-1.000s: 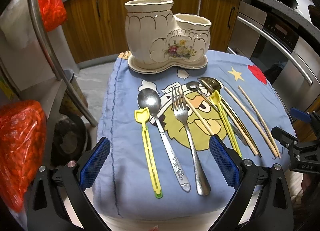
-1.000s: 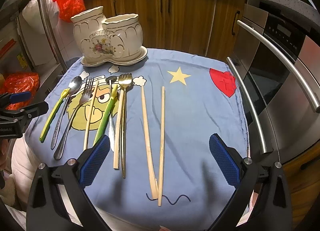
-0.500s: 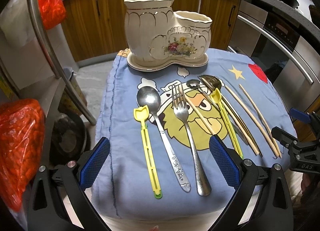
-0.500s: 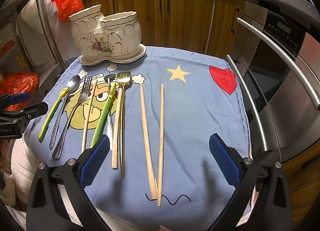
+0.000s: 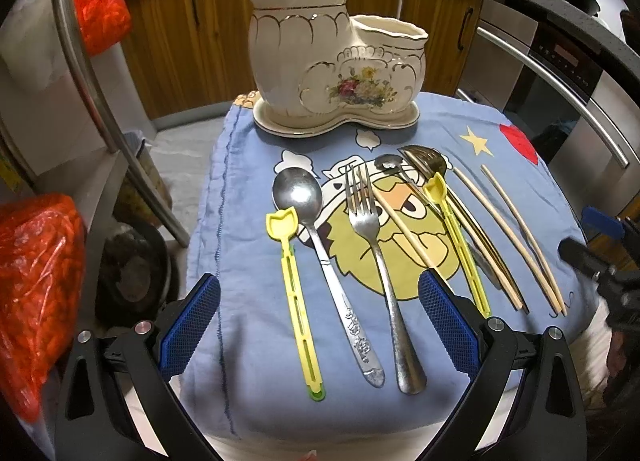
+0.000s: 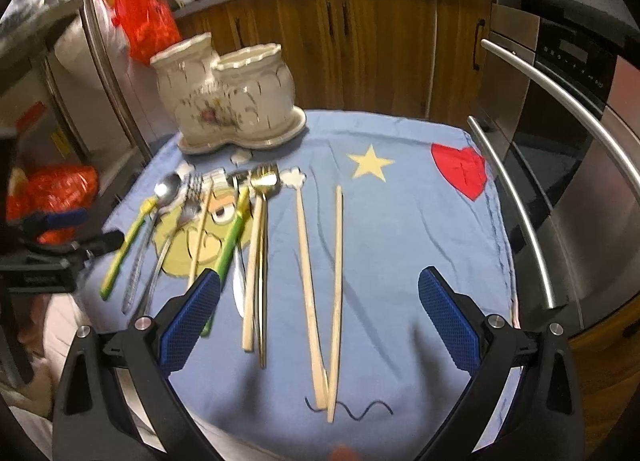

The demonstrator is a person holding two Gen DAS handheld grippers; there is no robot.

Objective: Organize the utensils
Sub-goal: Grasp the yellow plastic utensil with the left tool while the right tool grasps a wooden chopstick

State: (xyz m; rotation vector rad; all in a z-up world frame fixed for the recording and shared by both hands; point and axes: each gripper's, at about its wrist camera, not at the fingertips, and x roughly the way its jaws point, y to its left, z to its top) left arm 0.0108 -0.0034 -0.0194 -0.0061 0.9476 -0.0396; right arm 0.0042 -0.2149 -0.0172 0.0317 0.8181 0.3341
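Utensils laid in a row on a blue cartoon-print cloth [image 5: 248, 393], both grippers released and holding nothing.

A yellow plastic pick [image 5: 294, 293], a steel spoon with an embossed handle [image 5: 320, 245] and a plain steel fork [image 5: 378, 257] lie between the spread blue-padded fingers [image 5: 188, 329] of the left gripper [image 5: 318, 327]. A pair of pale wooden chopsticks [image 6: 320, 293], crossing at their near ends, lies between the wide-apart fingers of the right gripper [image 6: 318, 327]; a gold fork [image 6: 262, 245] lies just inside its left finger. Beyond all fingertips stands the cream two-pot ceramic holder with flower print [image 5: 336, 61].
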